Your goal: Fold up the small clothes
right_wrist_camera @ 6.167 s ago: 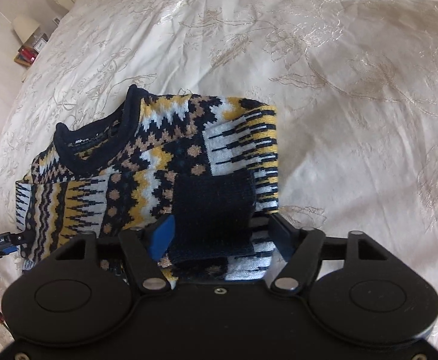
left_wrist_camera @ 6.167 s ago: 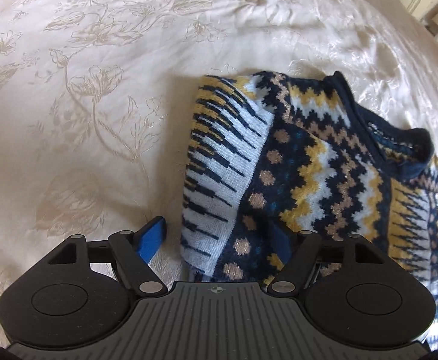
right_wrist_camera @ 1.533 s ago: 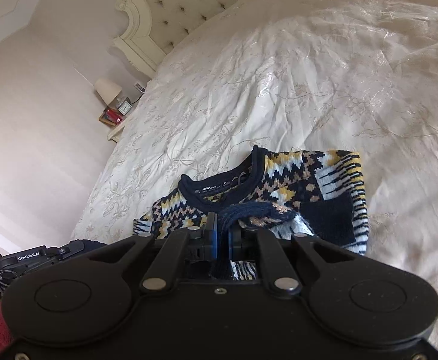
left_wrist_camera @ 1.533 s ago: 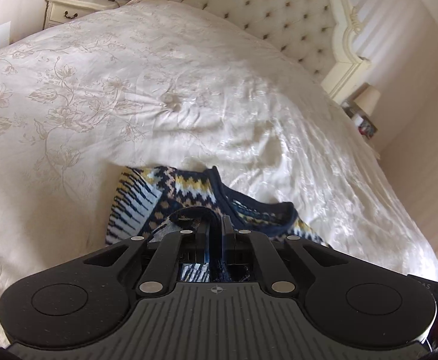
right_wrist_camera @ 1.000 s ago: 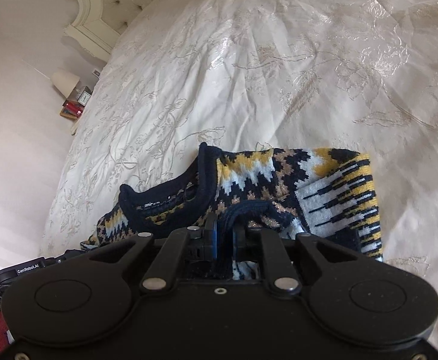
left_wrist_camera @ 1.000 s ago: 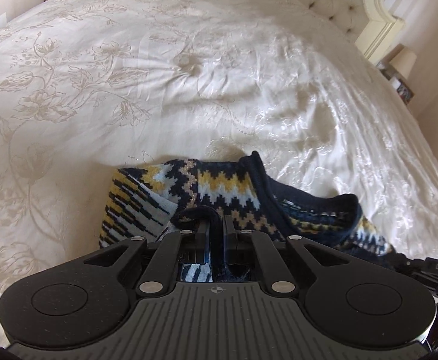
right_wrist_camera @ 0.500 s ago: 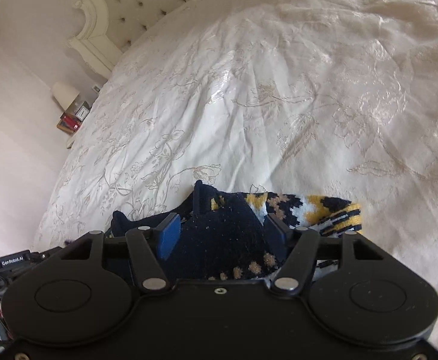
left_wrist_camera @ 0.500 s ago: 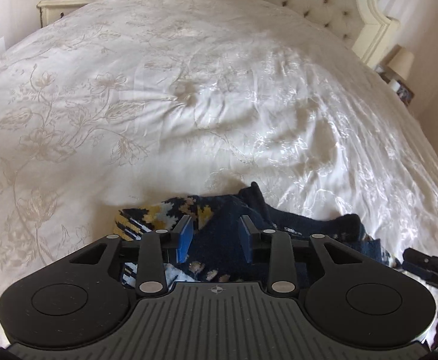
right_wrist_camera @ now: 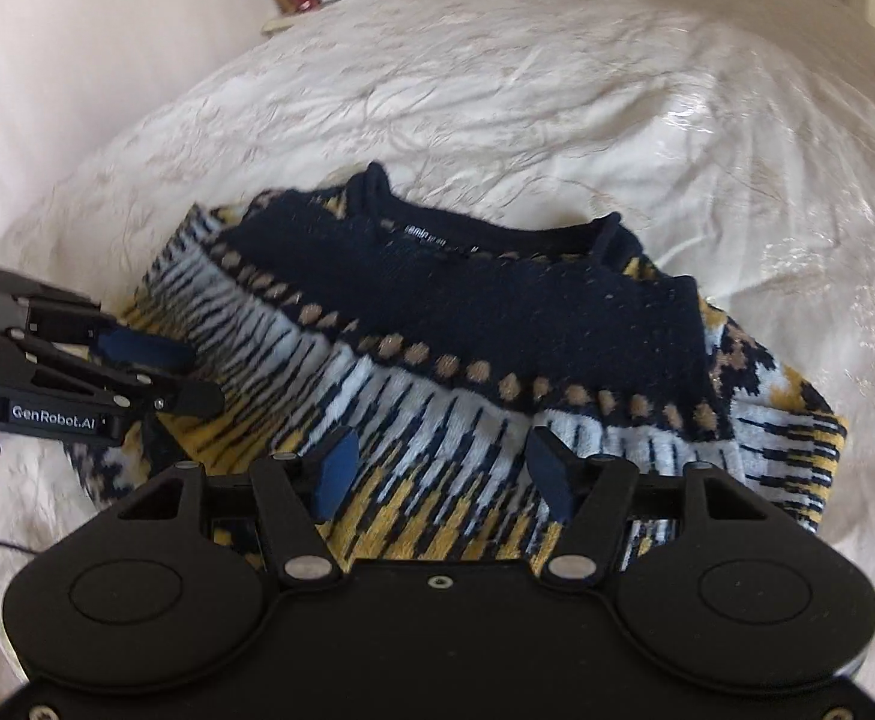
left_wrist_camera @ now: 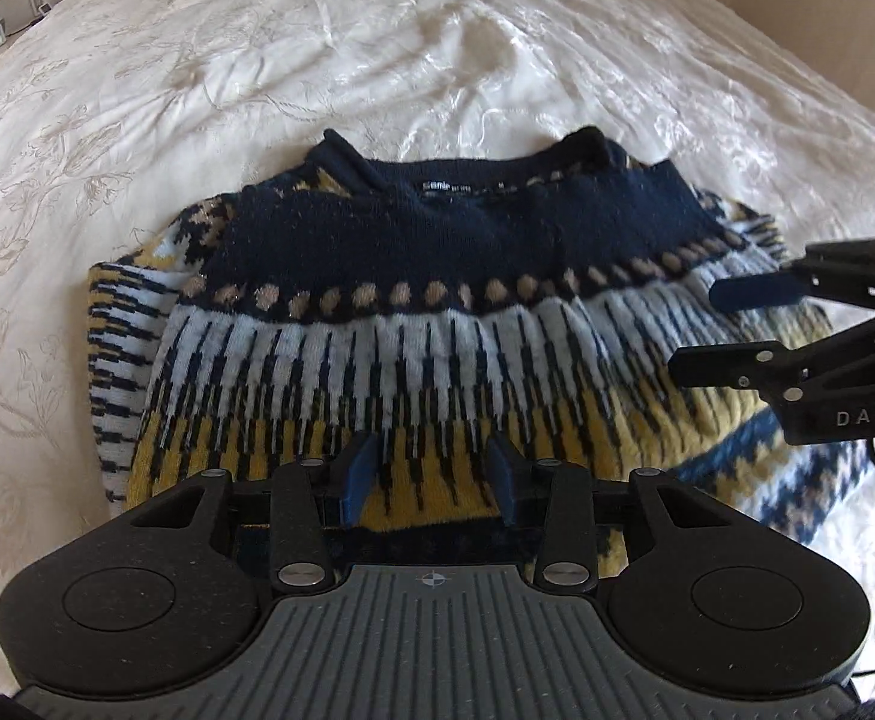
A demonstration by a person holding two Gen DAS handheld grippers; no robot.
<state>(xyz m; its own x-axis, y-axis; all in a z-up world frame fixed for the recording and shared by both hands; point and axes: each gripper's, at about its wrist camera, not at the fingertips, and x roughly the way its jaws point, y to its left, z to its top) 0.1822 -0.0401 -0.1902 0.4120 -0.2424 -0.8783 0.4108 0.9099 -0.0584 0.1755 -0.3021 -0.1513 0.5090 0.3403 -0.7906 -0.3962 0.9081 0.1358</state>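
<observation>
Folded patterned sweater [left_wrist_camera: 437,312] on bedspread [left_wrist_camera: 257,60]. Left gripper [left_wrist_camera: 431,474] partly open, just opened; right gripper [right_wrist_camera: 440,471] wider; both empty.

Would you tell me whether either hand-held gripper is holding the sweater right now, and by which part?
Nothing is held: both jaws have just opened above the folded sweater.

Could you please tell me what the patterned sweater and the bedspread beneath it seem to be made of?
Sweater: looks like knitted wool or acrylic yarn, matte and slightly fuzzy, with visible stitch rows and a ribbed navy hem. Bedspread: seemingly satin-like woven fabric, cream, glossy on its creases, with tonal floral patterning.
</observation>
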